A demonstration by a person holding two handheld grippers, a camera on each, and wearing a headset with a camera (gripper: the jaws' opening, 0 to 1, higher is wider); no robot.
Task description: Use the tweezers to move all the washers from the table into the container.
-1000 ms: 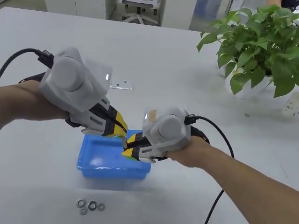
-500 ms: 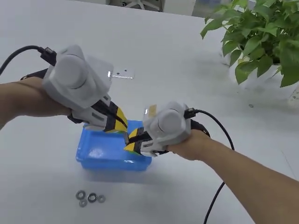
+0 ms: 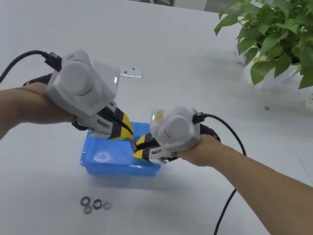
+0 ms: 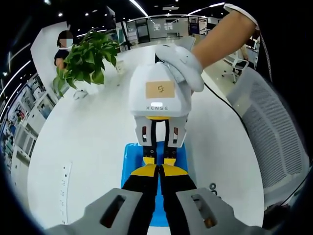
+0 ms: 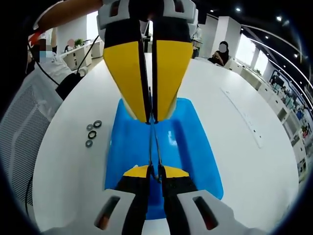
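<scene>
Tweezers (image 5: 152, 147) stay clenched by left claw (image 5: 149, 117) and right claw (image 5: 155, 172) above container (image 5: 190, 142) (4 washers (image 5: 91, 131) unmoved).

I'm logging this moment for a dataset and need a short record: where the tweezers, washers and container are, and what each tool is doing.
container: blue, open; no washer seen in its visible part
washers: four, loose on the table, beside the container
tweezers: above the container, spanning both tools
left tool: shut on one end of the tweezers
right tool: shut on the other end
</scene>
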